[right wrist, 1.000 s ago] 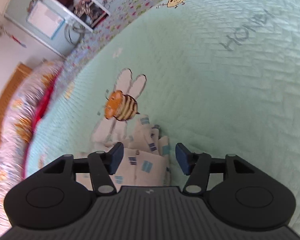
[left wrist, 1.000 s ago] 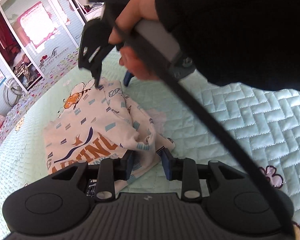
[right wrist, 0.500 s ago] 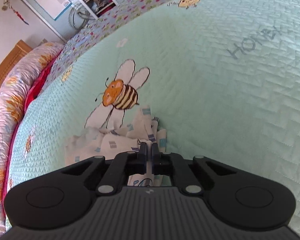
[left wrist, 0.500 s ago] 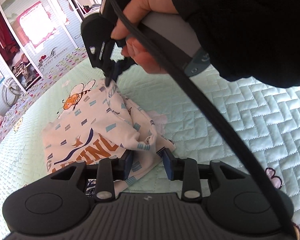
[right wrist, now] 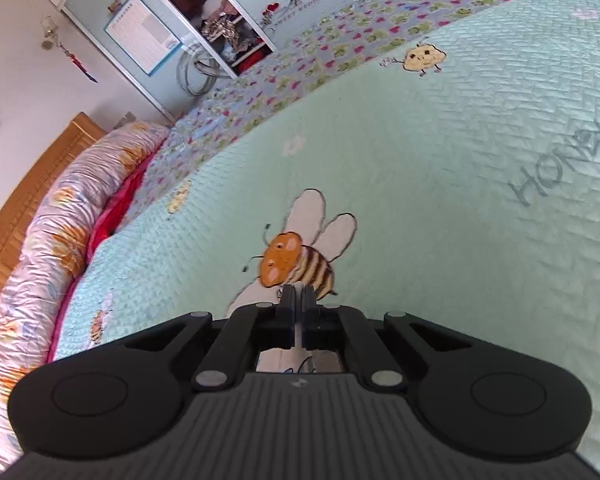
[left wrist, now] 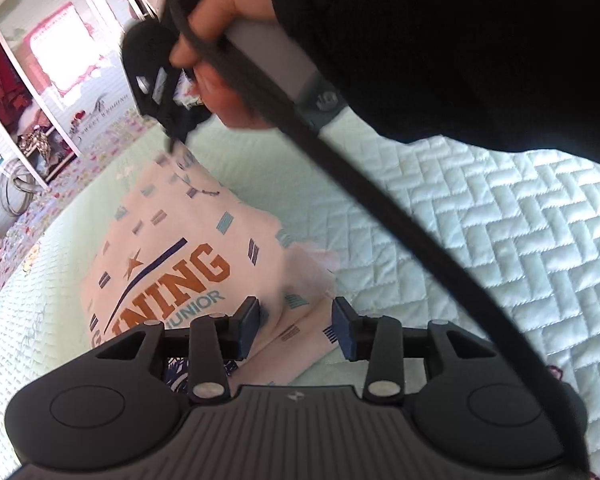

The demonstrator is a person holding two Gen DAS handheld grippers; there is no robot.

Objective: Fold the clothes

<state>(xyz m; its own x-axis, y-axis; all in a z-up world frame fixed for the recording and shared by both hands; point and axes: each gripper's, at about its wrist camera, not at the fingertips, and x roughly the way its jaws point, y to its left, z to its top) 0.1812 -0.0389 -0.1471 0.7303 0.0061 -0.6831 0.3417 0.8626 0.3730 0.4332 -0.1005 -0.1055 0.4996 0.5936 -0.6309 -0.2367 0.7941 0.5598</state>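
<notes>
Both grippers low, right gripper (right wrist: 298, 300) apparently pinching shirt (left wrist: 188, 248)

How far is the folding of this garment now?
Partly done: the printed T-shirt lies doubled on the quilt. In hand: the right gripper is shut on its far corner, lifted. The left gripper is open over the near edge. Left: the final fold.

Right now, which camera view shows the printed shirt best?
The left wrist view: the printed shirt lies spread on the quilt, its lettering readable. The right wrist view shows only a thin strip pinched in the right gripper.
</notes>
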